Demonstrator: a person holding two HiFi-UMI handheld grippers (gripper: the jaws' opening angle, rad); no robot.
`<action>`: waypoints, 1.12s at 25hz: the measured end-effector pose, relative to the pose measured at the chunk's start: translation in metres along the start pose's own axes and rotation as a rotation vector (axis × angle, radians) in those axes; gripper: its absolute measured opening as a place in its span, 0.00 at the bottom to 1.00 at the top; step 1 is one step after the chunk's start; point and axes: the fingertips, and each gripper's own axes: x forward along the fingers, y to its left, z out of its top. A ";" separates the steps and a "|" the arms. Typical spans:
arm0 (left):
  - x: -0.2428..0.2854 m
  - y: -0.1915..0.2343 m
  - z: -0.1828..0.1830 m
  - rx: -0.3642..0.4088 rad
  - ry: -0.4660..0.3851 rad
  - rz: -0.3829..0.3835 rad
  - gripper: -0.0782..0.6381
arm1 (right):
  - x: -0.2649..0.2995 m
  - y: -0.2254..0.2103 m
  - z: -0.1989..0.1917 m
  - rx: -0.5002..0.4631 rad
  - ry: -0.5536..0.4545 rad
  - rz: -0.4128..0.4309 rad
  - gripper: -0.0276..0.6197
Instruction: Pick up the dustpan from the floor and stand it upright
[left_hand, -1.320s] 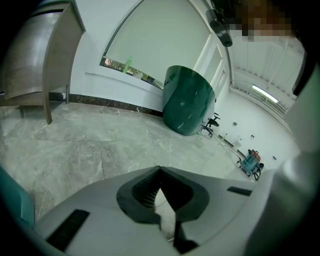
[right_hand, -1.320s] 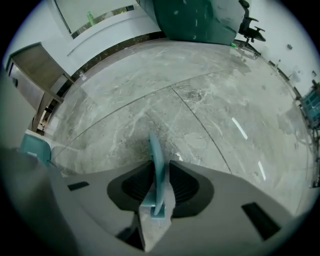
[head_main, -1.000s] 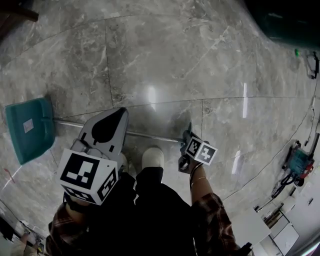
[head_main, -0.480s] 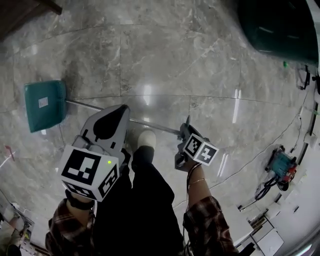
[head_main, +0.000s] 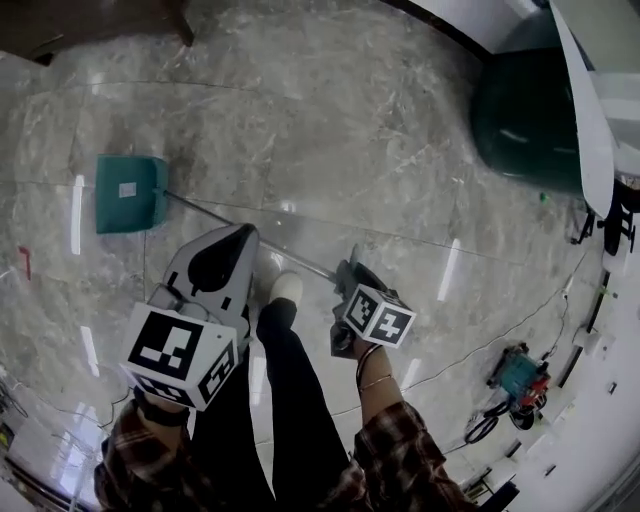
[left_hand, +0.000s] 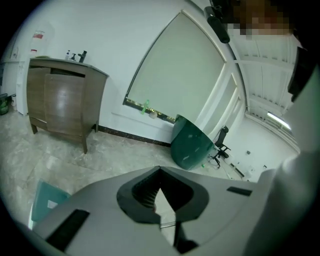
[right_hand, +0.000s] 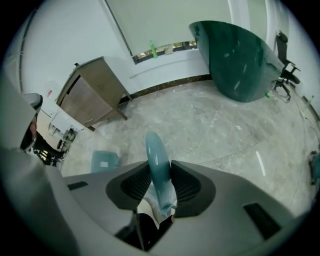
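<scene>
The dustpan (head_main: 130, 193) lies low on the floor with its teal pan at the upper left of the head view. Its long metal rod (head_main: 250, 236) slants from the pan towards the person, down and right to the right gripper (head_main: 350, 268). That gripper's fingers have the teal grip (right_hand: 156, 155) at the rod's end between them. They are opening, though the pads seem to touch the grip on both sides.

The left gripper (head_main: 228, 245) hangs just beside the rod's middle, fingers together and empty, touching nothing. To stand the dustpan up, I judge the grip end must swing over the pan, so the right hand leads.

The grey marble floor (head_main: 380, 150) is glossy and probably slippery. A shoe (head_main: 285, 290) sits near the rod. A wooden cabinet (left_hand: 62, 100) and a large dark green rounded object (head_main: 525, 120) stand well apart by the white wall.
</scene>
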 end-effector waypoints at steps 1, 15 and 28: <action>-0.012 0.003 0.008 -0.010 -0.018 0.017 0.11 | -0.006 0.014 0.006 -0.016 -0.003 0.015 0.23; -0.207 0.083 0.074 -0.142 -0.178 0.252 0.11 | -0.092 0.225 0.056 -0.322 0.010 0.174 0.26; -0.382 0.135 0.098 -0.287 -0.363 0.491 0.11 | -0.137 0.422 0.050 -0.445 0.021 0.414 0.25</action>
